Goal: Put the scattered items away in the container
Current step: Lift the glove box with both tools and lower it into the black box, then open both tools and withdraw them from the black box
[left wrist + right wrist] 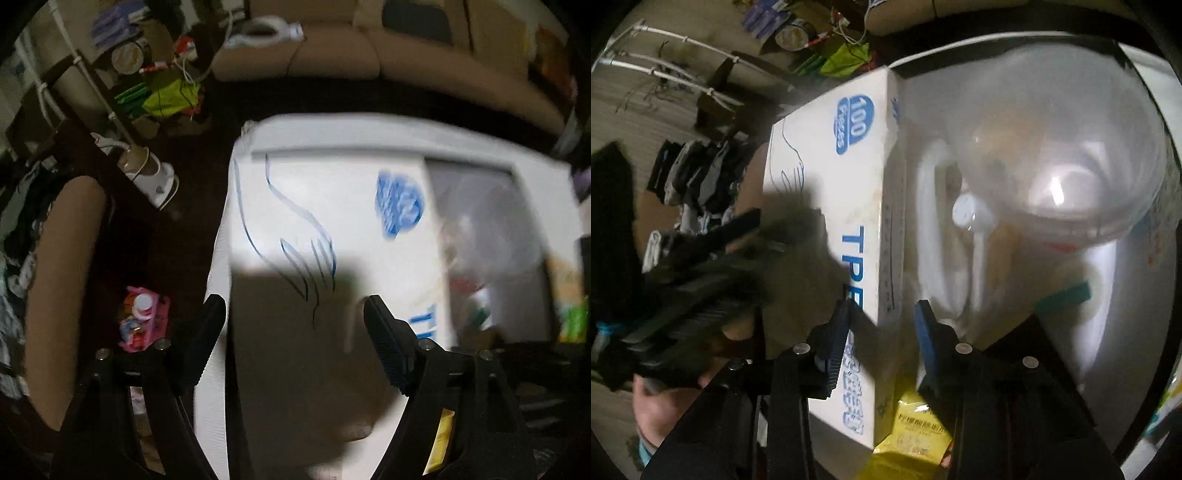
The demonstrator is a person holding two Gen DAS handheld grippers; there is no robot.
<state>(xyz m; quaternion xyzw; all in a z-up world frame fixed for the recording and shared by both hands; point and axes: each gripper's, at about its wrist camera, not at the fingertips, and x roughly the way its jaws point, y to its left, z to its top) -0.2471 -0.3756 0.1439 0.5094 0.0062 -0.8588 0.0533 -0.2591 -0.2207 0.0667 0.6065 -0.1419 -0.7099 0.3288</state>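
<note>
Inside the bin (1137, 74): glove box (827, 177), clear bowl (1071, 147), perhaps packets; both grippers (295, 317) (882, 321) spread

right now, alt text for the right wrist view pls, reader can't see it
The right gripper straddles the near corner edge of a white glove box printed in blue, which stands in a white container beside a clear plastic bowl. A yellow packet lies below the jaws, and the left gripper comes in from the left, blurred.
</note>
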